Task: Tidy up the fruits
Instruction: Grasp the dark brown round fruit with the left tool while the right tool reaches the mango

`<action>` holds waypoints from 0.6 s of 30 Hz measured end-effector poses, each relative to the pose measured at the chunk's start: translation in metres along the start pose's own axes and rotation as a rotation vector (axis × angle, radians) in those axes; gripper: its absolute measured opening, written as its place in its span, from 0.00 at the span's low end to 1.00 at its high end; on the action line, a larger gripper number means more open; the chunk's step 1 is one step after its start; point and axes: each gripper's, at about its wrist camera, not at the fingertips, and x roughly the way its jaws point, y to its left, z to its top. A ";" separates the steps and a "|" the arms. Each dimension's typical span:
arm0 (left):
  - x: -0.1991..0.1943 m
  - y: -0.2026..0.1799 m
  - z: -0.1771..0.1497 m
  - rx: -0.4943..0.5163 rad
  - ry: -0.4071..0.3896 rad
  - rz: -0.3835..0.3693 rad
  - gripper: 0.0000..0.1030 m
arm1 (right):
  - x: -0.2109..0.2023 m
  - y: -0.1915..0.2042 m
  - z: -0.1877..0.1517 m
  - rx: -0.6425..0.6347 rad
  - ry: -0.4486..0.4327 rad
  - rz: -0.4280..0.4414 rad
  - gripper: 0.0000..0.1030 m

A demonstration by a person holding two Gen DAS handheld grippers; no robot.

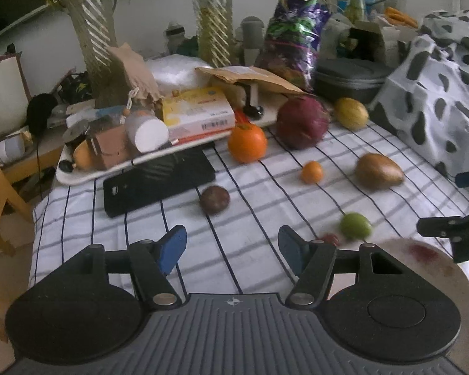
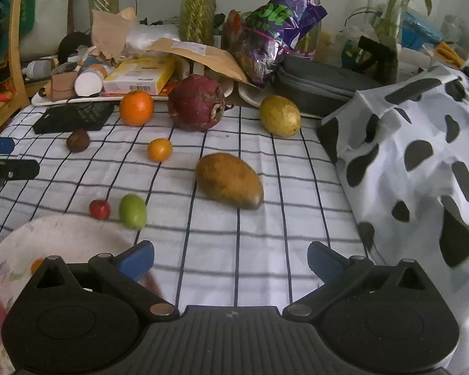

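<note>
Orange, green, red and brown fruits lie scattered on the checked cloth; the floral plate beside them holds one small orange piece. Both claws, left gripper and right gripper, gape empty. Purple bag lettering unreadable

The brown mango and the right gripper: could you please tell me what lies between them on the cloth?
Nothing does. In the right wrist view, only bare checked cloth stretches from the right gripper, whose jaws stand open, up to the brown mango.
</note>
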 end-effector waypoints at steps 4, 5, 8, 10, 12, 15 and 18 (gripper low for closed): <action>0.021 0.011 0.010 -0.008 -0.011 -0.020 0.62 | 0.018 -0.006 0.015 -0.005 0.012 0.001 1.00; 0.027 0.014 0.012 -0.012 -0.009 -0.031 0.61 | 0.022 -0.007 0.018 -0.005 0.015 0.002 1.00; 0.043 0.017 0.016 0.002 0.008 -0.022 0.61 | 0.033 -0.011 0.027 -0.009 0.023 0.007 1.00; 0.051 0.019 0.017 0.010 0.015 -0.025 0.59 | 0.040 -0.013 0.032 -0.012 0.029 0.010 1.00; 0.061 0.023 0.019 0.006 0.030 -0.029 0.56 | 0.047 -0.015 0.036 -0.014 0.037 0.015 1.00; 0.073 0.029 0.021 -0.002 0.047 -0.040 0.54 | 0.055 -0.017 0.041 -0.020 0.047 0.030 1.00; 0.082 0.033 0.023 -0.015 0.059 -0.061 0.48 | 0.065 -0.020 0.045 -0.030 0.060 0.049 1.00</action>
